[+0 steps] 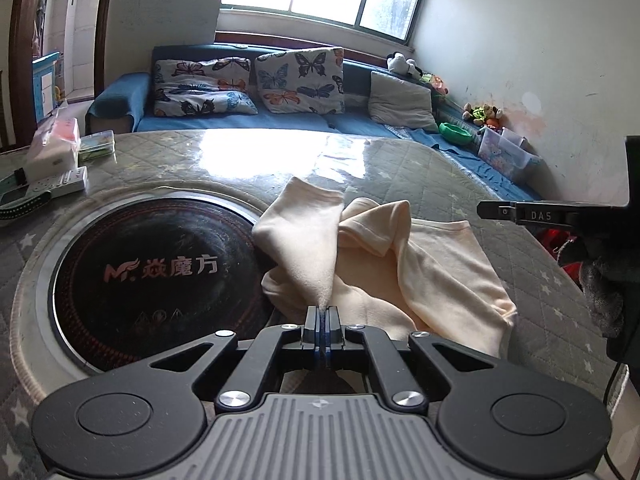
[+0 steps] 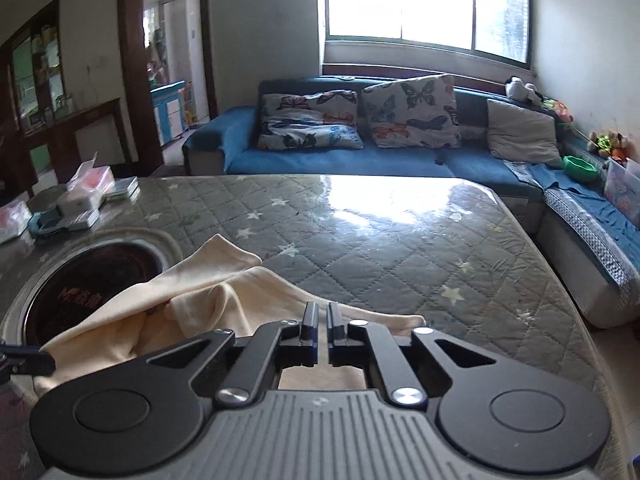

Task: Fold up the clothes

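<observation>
On the quilted grey star-print surface [image 2: 360, 248], partly over a round black inset hotplate [image 1: 160, 272], lies the crumpled cream cotton garment [image 1: 420, 272], judged light, limp and prone to sag, so best taken at hems or corners and pulled taut. Left claw [image 1: 323, 312] is clamped tight on a raised peak of that cloth, while right claw [image 2: 322, 316] is nearly closed with a narrow gap showing; whether it pinches the garment's edge below cannot be told
</observation>
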A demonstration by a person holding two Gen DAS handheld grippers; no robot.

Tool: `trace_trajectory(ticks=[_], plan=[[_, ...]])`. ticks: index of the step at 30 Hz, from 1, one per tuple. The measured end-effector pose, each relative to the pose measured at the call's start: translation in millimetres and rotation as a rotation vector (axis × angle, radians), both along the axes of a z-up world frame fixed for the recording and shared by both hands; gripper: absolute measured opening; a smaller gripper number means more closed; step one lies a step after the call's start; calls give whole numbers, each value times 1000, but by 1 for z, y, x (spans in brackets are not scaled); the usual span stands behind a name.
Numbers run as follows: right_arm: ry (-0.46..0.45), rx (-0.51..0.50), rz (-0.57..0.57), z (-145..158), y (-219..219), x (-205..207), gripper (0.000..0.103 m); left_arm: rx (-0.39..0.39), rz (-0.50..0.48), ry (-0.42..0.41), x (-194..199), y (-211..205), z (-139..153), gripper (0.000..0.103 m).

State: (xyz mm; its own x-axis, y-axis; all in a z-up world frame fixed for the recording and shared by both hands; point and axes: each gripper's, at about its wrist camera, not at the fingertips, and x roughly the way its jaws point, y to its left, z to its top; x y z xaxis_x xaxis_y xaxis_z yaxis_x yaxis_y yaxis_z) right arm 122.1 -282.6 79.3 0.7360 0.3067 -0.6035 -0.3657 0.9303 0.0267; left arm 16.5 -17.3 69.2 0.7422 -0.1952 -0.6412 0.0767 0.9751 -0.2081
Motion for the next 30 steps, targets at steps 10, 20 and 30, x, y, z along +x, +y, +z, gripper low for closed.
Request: trace_trajectory(ticks=[10, 20, 30], plan=[[45, 15, 132, -24, 56, 14, 39, -18, 48, 41, -34, 12, -12, 2], [72, 21, 99, -41, 65, 28, 5, -12, 48, 55, -26, 17, -11, 5], [-81, 5, -85, 3, -20, -20, 4, 103, 38, 4, 33, -9, -4, 34]])
